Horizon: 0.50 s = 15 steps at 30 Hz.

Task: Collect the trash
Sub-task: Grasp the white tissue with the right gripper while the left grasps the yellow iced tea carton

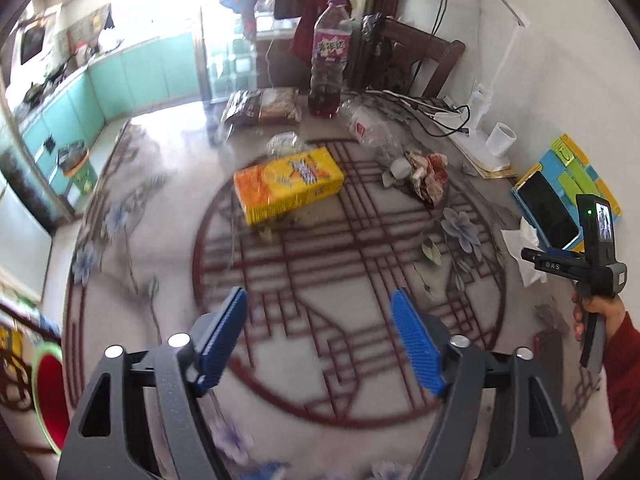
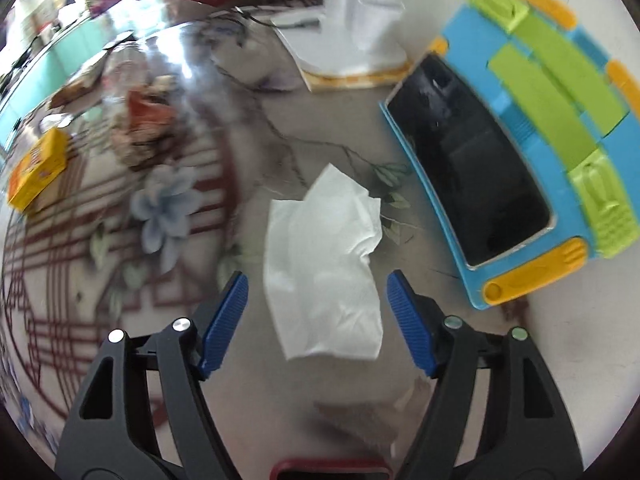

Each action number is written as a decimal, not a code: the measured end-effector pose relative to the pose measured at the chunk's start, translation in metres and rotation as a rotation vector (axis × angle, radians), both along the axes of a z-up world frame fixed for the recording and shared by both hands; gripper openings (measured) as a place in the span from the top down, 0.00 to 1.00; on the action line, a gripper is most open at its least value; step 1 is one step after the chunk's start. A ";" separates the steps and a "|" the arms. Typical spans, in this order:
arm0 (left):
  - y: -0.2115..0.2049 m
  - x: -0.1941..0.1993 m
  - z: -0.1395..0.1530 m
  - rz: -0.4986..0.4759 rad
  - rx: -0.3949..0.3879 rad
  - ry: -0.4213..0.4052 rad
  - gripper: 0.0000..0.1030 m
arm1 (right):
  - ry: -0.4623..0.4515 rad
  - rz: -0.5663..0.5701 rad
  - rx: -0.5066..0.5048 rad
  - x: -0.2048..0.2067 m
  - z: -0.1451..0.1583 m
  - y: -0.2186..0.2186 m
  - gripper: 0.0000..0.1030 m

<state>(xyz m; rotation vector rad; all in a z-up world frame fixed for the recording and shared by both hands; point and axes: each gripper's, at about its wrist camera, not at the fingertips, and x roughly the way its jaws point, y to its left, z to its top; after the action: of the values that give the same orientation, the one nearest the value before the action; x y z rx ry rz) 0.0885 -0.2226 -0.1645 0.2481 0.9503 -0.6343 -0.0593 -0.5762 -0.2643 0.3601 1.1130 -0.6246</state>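
— Over by the right edge of the table (image 1: pixel 160 208), near the wall, what is that right gripper (image 2: pixel 316 284) doing?

— Hanging above a white tissue (image 2: pixel 324 264), tilted steeply down at it. Its 2 blue pads (image 2: pixel 226 312) stand spread, 1 on each side of the tissue as the wrist camera sees it, and neither presses on it. Nothing is grasped. I'd say the jaws are set wide so they can drop around the crumpled paper and pinch it.

— So the tissue is the trash?

— 1 piece of it, I'd judge. It lies loose on the glossy top, just beside a blue and green plastic tray (image 2: pixel 592 184) with a dark phone (image 2: pixel 468 168) lying on it. That closeness is the risk: a careless closing could nudge the tray or the phone.

— And the left gripper (image 1: pixel 318 334)?

— Also spread and empty, over the big red lattice circle in the middle of the table. Ahead of it, towards the far edge, sits a yellow box (image 1: pixel 288 186), and further right a heap of reddish scraps (image 1: pixel 430 170) and a crushed clear bottle (image 1: pixel 370 124). A tall purple-capped drink bottle (image 1: pixel 330 56) stands upright near the far edge, partly full, so perhaps not rubbish at all.

— Why hold the left 1 back there?

— My guess: it waits with open fingers, ready for the box or the scraps, while the right takes the tissue. I can't see any bin from here.
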 end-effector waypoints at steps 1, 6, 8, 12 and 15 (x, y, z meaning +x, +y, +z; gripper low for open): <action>-0.006 0.011 -0.002 -0.017 0.008 -0.025 0.28 | 0.000 -0.006 0.014 0.001 -0.004 -0.004 0.32; -0.037 0.064 -0.016 -0.132 0.077 -0.046 0.26 | 0.016 -0.017 0.082 0.005 -0.022 -0.019 0.32; -0.055 0.085 -0.027 -0.205 0.155 -0.056 0.22 | 0.017 -0.021 0.105 0.006 -0.027 -0.020 0.33; -0.086 0.117 -0.046 -0.361 0.261 -0.118 0.22 | 0.019 0.047 0.088 0.017 -0.026 -0.011 0.71; -0.106 0.144 -0.063 -0.438 0.339 -0.112 0.22 | -0.008 0.082 0.142 0.031 -0.023 -0.001 0.88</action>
<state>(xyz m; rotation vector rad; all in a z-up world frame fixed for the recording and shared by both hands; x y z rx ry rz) 0.2326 -0.3282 -0.2276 0.8008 0.8981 -0.8470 -0.0286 -0.5775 -0.2870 0.4360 1.1619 -0.4734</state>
